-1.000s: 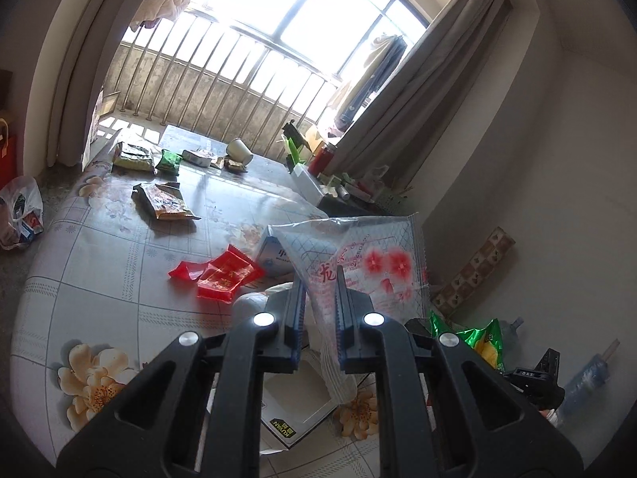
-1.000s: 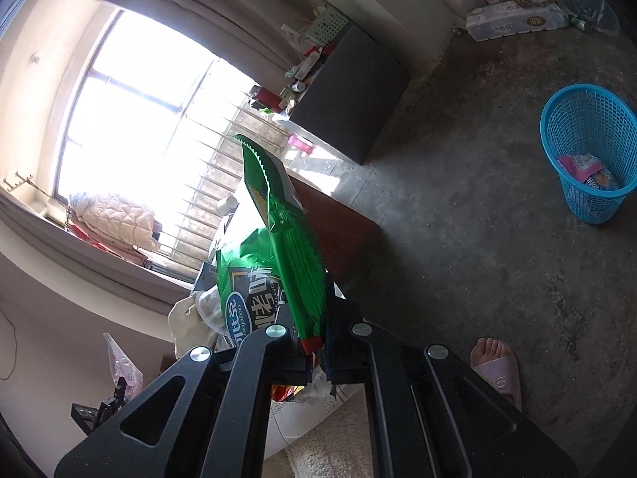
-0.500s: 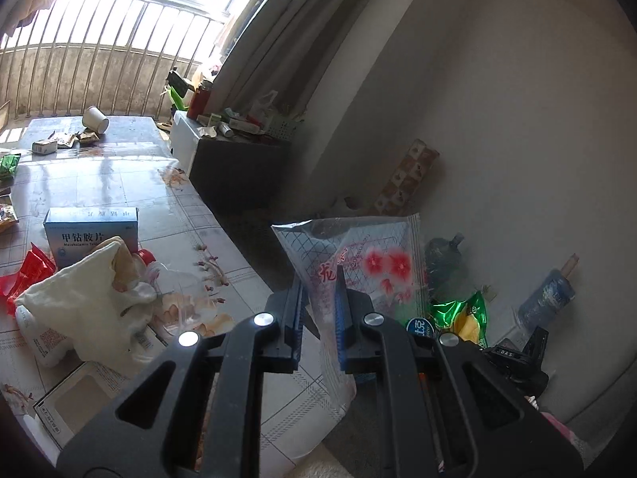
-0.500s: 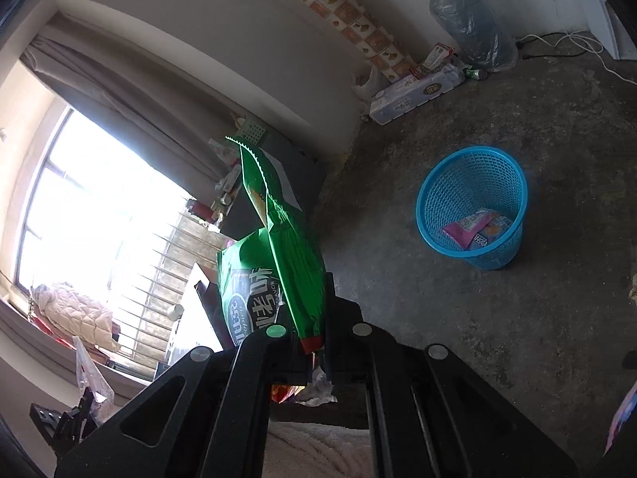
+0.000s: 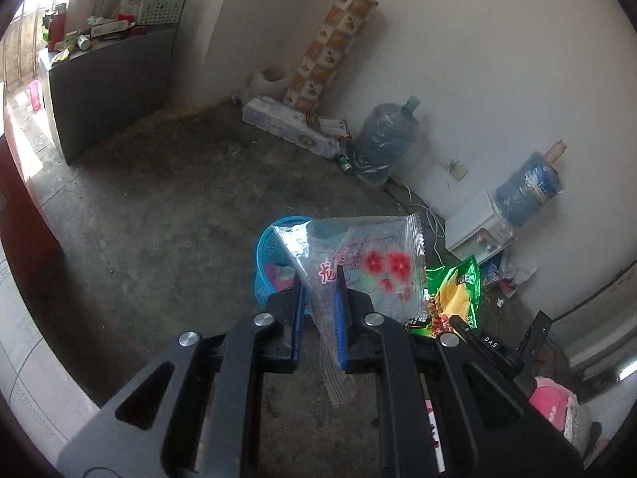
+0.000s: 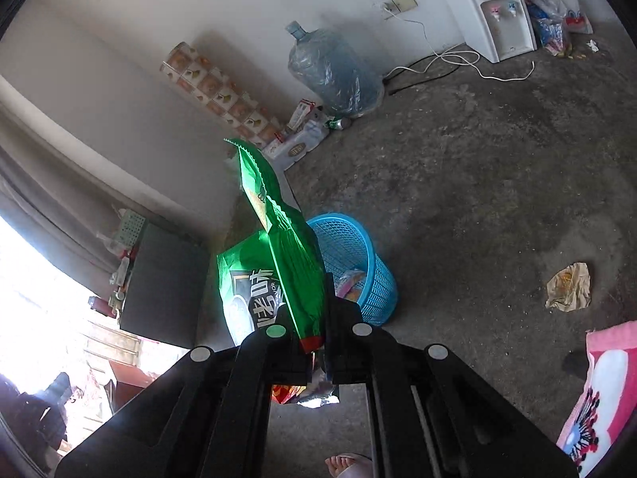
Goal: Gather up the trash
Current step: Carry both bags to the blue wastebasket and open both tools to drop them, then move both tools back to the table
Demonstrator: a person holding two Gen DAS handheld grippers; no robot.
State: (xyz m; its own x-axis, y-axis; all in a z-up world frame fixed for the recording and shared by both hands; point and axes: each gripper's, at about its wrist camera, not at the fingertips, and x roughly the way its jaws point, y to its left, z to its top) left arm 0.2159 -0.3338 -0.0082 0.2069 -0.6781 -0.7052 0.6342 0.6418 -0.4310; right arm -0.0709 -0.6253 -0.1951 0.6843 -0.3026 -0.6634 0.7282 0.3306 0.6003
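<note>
My left hand-held gripper [image 5: 318, 302] is clamped on a clear plastic wrapper [image 5: 358, 263] printed with red flowers; the wrapper stands up from between the blue pads and covers part of the blue basket [image 5: 274, 263] on the concrete floor [image 5: 159, 207]. Beyond the wrapper, the basket's near rim and a bit of pink trash inside it show. My right hand-held gripper [image 6: 316, 342] is closed tight on the bottom edge of a green snack bag [image 6: 286, 263], which rises upright and leans over the near side of the same blue basket [image 6: 358, 255]. In the right wrist view the basket holds some pinkish packaging, though I cannot make out what it is. A crumpled tan paper [image 6: 569, 286] lies on the floor well apart from the basket, on its far side from the green bag. Past the basket, against the wall, sit a large water jug [image 6: 334, 75] and a white water dispenser [image 6: 493, 16]. A bare foot [image 6: 346, 464] shows at the bottom edge, below my right gripper.
</note>
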